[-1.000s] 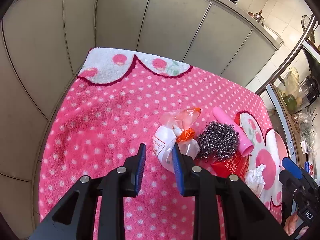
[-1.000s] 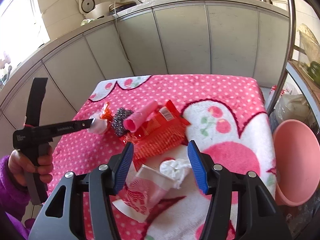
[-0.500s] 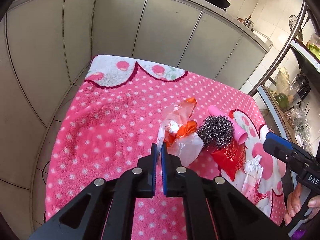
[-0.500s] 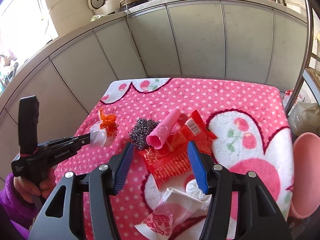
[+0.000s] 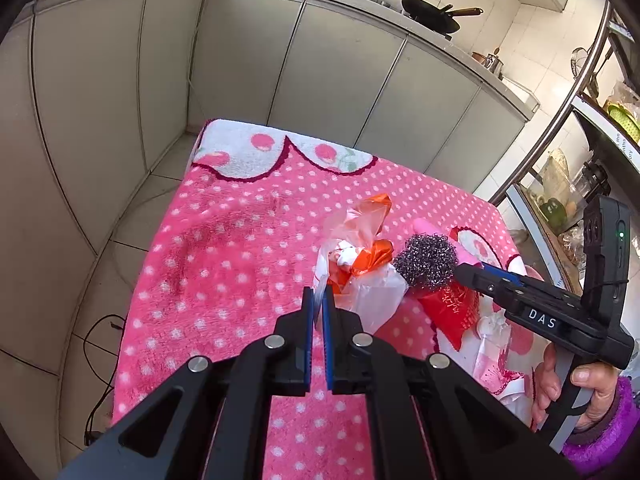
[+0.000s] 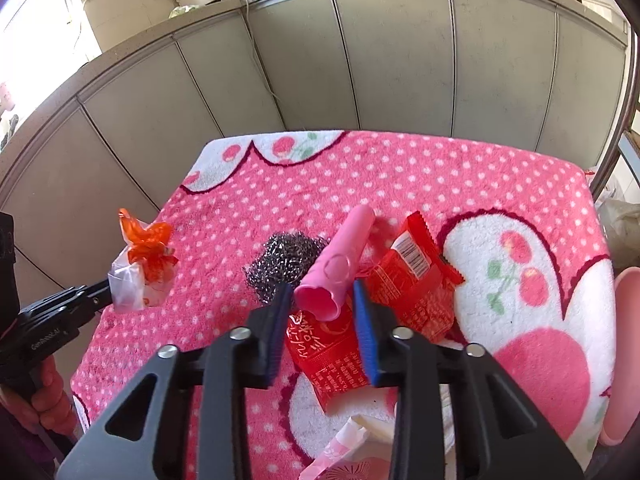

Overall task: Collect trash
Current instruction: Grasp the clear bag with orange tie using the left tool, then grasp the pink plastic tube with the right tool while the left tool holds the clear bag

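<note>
Fingers of the left gripper (image 5: 317, 312) are seen pressed together on an edge of the clear plastic bag (image 5: 360, 276), which is held just above the pink spotted towel (image 5: 224, 264) at centre frame. Fingers of the right gripper (image 6: 322, 316), whose jaws have just been closing, are spread either side of the pink tube (image 6: 340, 268) and not yet pressed on it, as far as can be told. By the look of it, collection is at an early stage: one piece is gripped, a second is framed, nothing is shown deposited. Left on the towel are the red wrapper (image 6: 408, 280), the steel scourer (image 6: 288, 264) touching the tube's left side, and crumpled paper (image 5: 494, 326) at lower right. A pink basin (image 6: 624, 352) is glimpsed at the right edge. The scourer and wrapper crowd the tube.
</note>
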